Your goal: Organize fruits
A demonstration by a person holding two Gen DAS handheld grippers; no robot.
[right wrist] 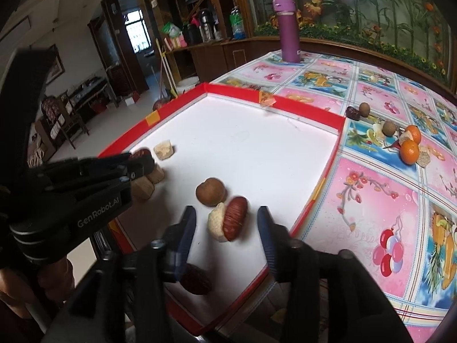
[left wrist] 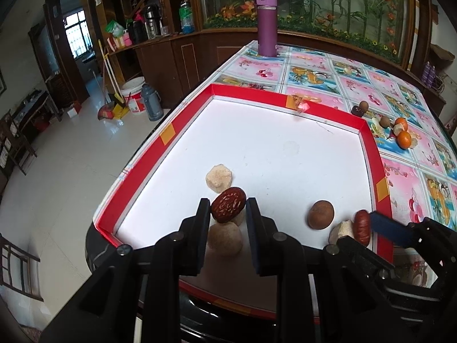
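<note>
The left gripper (left wrist: 228, 210) is clamped on a wrinkled dark red date (left wrist: 228, 205), holding it clear above the white floor of the shallow red-walled cardboard tray (left wrist: 371, 148). Directly under it, near the tray's near-left corner, lie two pale beige crumbly lumps (left wrist: 224, 240), and a third lump of the same kind (left wrist: 218, 178) sits a little farther in.

The right gripper (right wrist: 227, 223) has its jaws standing apart, nothing pressed between the pads. Between them on the tray floor, close to the tray's right edge, a second glossy red date (right wrist: 234, 218) lies touching a whitish knobbly lump (right wrist: 216, 225). Just beyond that pair rests a round brown longan-like fruit (right wrist: 210, 192). A darker dried date (right wrist: 197, 280) lies near the tray's near edge, partly hidden behind the right gripper's left finger.

The tray sits on a table covered by a pink and blue fruit-print cloth (right wrist: 371, 200). Out on the cloth past the tray's right wall lies a loose group: two small orange tangerines (right wrist: 410, 150), a couple of round brown fruits (right wrist: 364, 109) and a dark date (right wrist: 352, 113). A tall purple lidded flask (left wrist: 267, 24) stands upright at the table's far edge.
</note>
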